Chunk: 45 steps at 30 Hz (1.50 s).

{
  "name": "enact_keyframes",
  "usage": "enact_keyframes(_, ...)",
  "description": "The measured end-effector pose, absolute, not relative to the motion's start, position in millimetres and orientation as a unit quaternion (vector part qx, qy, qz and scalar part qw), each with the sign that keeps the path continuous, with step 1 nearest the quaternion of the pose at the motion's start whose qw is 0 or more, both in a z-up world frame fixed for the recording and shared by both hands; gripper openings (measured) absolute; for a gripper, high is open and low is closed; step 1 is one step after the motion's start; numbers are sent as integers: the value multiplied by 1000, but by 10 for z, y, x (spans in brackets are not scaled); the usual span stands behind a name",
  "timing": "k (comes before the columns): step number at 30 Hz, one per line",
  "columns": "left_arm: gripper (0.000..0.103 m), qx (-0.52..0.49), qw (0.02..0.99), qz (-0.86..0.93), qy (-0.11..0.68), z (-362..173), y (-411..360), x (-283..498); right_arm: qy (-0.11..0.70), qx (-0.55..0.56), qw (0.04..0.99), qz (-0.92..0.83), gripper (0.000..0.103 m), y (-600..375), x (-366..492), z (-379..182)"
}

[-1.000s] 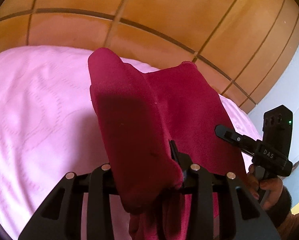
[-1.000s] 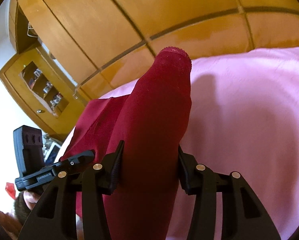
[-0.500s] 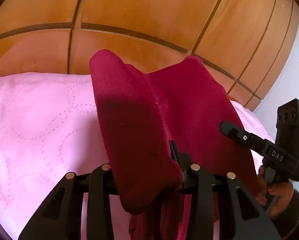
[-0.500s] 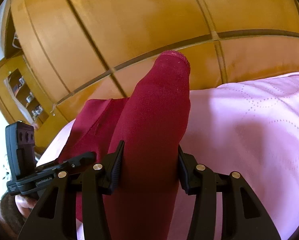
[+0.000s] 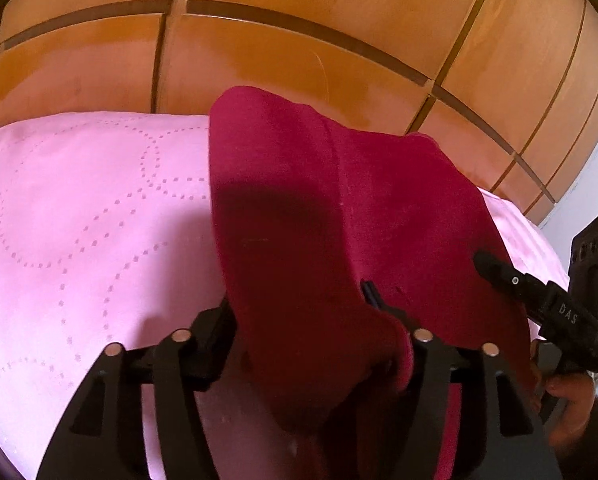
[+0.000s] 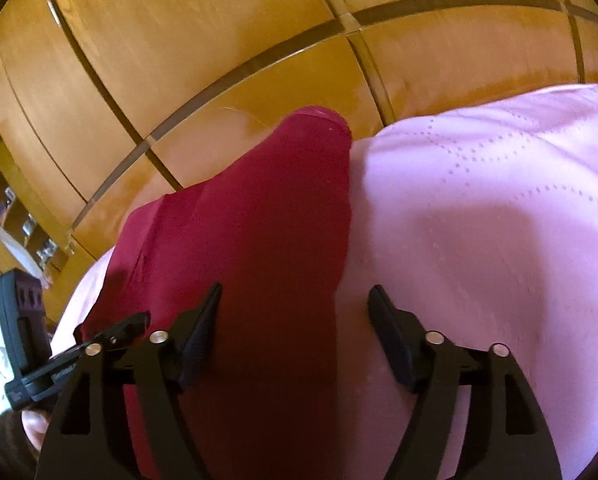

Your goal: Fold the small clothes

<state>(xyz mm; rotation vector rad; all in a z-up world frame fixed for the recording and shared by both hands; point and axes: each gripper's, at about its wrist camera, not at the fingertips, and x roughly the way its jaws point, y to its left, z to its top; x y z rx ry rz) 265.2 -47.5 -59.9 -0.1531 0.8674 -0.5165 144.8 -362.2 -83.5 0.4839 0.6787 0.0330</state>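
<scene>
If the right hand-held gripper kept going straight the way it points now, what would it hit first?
Most likely the red garment, which lies between the opening jaws of the right hand-held gripper and stretches ahead of it. The pink bedspread lies beneath, the wooden panelling beyond; depth is unclear.

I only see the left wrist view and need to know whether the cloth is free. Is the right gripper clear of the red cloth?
Observer: Not quite. In the right wrist view the right gripper has its jaws opening, and the red cloth is between them.
Operator: Is it touching both fingers?
Observer: No. The pink bedcover shows between the cloth and one finger.
Operator: And the other finger?
Observer: The cloth lies right against the other finger. I cannot tell whether it presses.
Operator: Anything beyond that side of the bed?
Observer: A wooden shelf unit with small items on it.
</scene>
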Motion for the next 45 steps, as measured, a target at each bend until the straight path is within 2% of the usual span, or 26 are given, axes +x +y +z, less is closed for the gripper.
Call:
enact_keyframes(5,70,-104,871,-249,410,-537,-321,2432,319,193,928,-10,78,-3442,1191,-618)
enact_keyframes(9,70,-105,873,-246,407,-555,-269,2229,332,176,926,-31,78,-3328,895,-576)
enact_keyframes(14,74,-111,872,-225,419,-650,-177,2147,349,151,923,-65,84,-3205,561,-655)
enact_keyframes(20,75,-89,873,-212,429,-732,-235,2149,383,127,909,-105,93,-3211,604,-870)
enact_keyframes(25,77,-75,880,-201,424,-706,-244,2112,383,127,908,-111,94,-3218,587,-910)
enact_keyframes(28,82,-61,888,-183,418,-645,-241,2036,378,124,910,-114,94,-3208,573,-910)
enact_keyframes(30,94,-47,897,-163,408,-580,-251,1968,376,124,911,-114,97,-3203,565,-908)
enact_keyframes(32,100,-38,906,-147,396,-527,-247,1878,372,128,912,-115,98,-3217,542,-910)
enact_keyframes(45,101,10,923,-95,372,-414,-201,1544,345,104,923,-131,100,-3117,444,-820)
